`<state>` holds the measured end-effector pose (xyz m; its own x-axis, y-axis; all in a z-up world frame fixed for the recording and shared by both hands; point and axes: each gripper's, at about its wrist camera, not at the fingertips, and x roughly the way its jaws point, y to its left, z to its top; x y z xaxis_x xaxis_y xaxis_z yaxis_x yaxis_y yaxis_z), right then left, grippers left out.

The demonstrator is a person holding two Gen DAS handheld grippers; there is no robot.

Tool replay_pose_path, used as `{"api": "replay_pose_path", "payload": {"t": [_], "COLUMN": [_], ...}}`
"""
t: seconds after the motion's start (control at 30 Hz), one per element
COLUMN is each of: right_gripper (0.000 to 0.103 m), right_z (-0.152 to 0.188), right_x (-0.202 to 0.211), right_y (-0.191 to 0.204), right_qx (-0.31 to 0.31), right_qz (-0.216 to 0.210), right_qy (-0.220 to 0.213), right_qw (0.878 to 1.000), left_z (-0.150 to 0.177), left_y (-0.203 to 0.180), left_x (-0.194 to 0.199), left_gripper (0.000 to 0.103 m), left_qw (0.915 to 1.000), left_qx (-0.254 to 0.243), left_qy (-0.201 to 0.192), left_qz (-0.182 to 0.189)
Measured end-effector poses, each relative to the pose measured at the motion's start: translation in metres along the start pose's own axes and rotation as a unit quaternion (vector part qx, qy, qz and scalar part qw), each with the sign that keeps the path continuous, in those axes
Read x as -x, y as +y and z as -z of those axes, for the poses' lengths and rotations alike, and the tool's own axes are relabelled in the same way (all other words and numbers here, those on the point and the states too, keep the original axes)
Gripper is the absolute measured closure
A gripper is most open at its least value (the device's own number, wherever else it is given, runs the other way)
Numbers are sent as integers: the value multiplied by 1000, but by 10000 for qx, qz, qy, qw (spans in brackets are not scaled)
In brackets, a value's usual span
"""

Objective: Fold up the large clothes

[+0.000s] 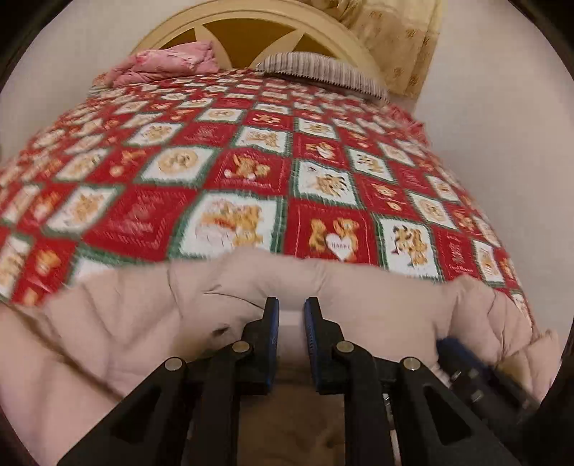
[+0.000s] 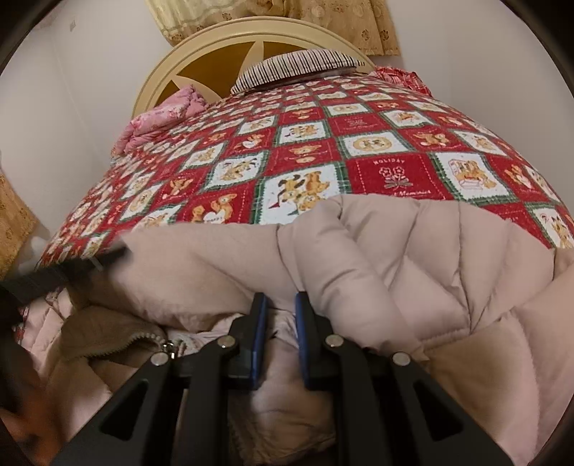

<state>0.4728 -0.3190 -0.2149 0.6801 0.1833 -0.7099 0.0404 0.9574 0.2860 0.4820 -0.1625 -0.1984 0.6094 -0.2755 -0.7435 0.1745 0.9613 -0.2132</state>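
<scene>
A pale pink-beige puffer jacket [image 1: 229, 286] lies bunched at the near end of the bed, its tan fleece lining and zipper [image 2: 163, 340] showing. My left gripper [image 1: 291, 304] has its jaws nearly together, with a fold of the jacket's edge pinched between the blue pads. My right gripper [image 2: 280, 299] stands the same way, clamped on a fold of the jacket [image 2: 412, 258] near the lining. Each gripper shows blurred in the other's view: the right gripper [image 1: 462, 362] low on the right, the left gripper [image 2: 71, 265] on the left.
A red, white and green teddy-bear quilt [image 1: 251, 161] covers the bed. At its far end lie a striped pillow [image 1: 323, 68] and a folded pink blanket [image 1: 168, 64] before a cream headboard [image 2: 201, 46]. A patterned curtain [image 2: 323, 18] hangs behind; plain walls flank the bed.
</scene>
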Motion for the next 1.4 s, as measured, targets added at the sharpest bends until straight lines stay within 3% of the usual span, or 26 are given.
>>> {"api": "replay_pose_path", "payload": {"t": [0.33, 0.77, 0.87, 1.0, 1.07, 1.13, 1.2, 1.27, 1.4], "right_gripper": [87, 86, 84, 61, 58, 58, 55, 49, 28], "right_z": [-1, -2, -2, 20, 37, 56, 78, 101, 156], "right_x": [1, -1, 9, 81, 126, 176, 231, 278, 373], "right_y": [-13, -3, -2, -3, -6, -11, -18, -30, -52], "right_qx": [-399, -140, -152, -483, -635, -639, -521, -421, -301], "right_qz": [-491, -71, -20, -463, -701, -854, -735, -523, 78], "right_qy": [4, 115, 227, -268, -469, -721, -1003, -1227, -1672], "right_qw": [9980, 9998, 9996, 9974, 9944, 9917, 9909, 9902, 9854], "left_z": [3, -1, -1, 6, 14, 28, 50, 82, 128], "left_y": [-11, -14, -11, 14, 32, 53, 75, 100, 137], "left_x": [-23, -19, 14, 88, 123, 157, 192, 230, 270], "left_gripper": [88, 88, 88, 87, 84, 76, 49, 38, 38], "left_qw": [9986, 9981, 9966, 9970, 9967, 9960, 9956, 9952, 9961], "left_qx": [-344, -401, -637, -726, -758, -825, -850, -805, -524], "left_qy": [182, 281, 489, 184, 42, -82, -221, -443, -422], "left_qz": [-360, -378, -171, 209, 282, 334, 335, 339, 574]}}
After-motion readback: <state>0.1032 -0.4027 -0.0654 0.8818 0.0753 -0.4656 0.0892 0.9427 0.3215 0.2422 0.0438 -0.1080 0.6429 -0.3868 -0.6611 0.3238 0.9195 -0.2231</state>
